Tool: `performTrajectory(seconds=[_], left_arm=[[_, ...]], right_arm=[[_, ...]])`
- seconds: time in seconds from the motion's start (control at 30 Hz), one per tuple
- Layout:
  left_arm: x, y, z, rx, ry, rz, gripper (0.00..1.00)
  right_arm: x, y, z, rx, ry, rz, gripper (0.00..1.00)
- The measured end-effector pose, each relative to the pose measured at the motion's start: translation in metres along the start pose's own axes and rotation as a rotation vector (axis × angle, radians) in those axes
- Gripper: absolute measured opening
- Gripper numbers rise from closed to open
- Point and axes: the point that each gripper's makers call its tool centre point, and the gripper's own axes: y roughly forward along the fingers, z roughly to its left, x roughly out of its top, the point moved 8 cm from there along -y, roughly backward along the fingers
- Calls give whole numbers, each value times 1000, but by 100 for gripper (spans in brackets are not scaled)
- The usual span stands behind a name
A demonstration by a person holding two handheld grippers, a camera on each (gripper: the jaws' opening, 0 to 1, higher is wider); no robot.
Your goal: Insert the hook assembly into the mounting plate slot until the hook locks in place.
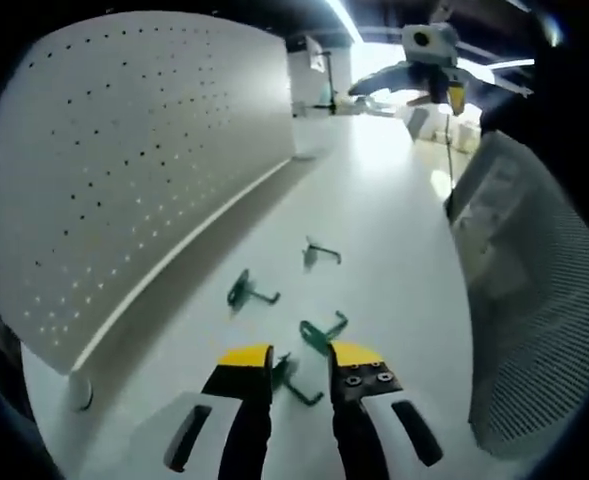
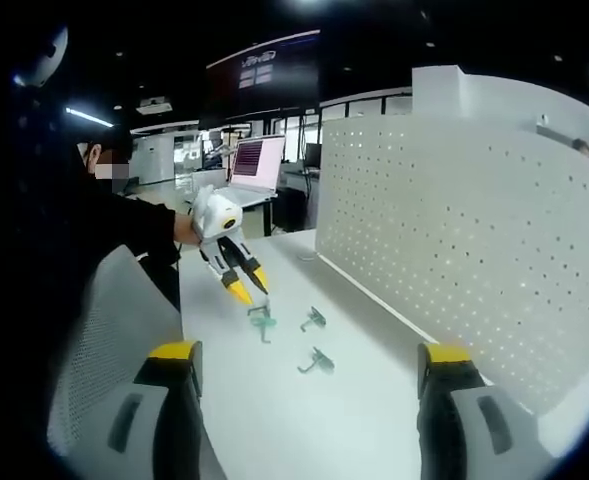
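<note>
While no hook has yet been seated in the pegboard (image 1: 144, 170), the task is judged to be at its very start: a pick-up is only being approached. In the left gripper view, the left tool (image 1: 300, 362) is seen low over the white table (image 1: 394, 200) with its jaws apart, and a green hook (image 1: 292, 378) lies on the table between the yellow tips, not yet clamped as far as can be told. In the right gripper view, the same tool is seen from across the table, its tips just above the nearest hook. The right tool (image 2: 309, 365) is held wide apart and empty, well away from the hooks.

Four green hooks are counted in the left gripper view: the one between the tips, a second hook (image 1: 323, 331) just beyond the right jaw, a third hook (image 1: 246, 291) nearer the board, and a fourth hook (image 1: 317, 254) farther up the table. All lie loose on the table. One perforated white pegboard stands upright along the table edge, and its holes appear unoccupied. A mesh chair back (image 1: 544, 320) is seen beside the table.

What is left, by this reading: closing on a hook, carrying it to the board, and pushing it in until it locks.
</note>
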Motion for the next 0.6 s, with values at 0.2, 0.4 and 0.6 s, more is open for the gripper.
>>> performTrajectory(seconds=[0.2,0.4,0.6], left_arm=[[-2,2,3,-4,11,11,20],[-6,6,8,-7,24,31,17],[-8,8,10,-12,37,43,15]], right_arm=[[-1,-1,-1,-4,4,-1,86],[0,0,-1,-3,3,0,86],[0,0,-1,-3,3,4,86]])
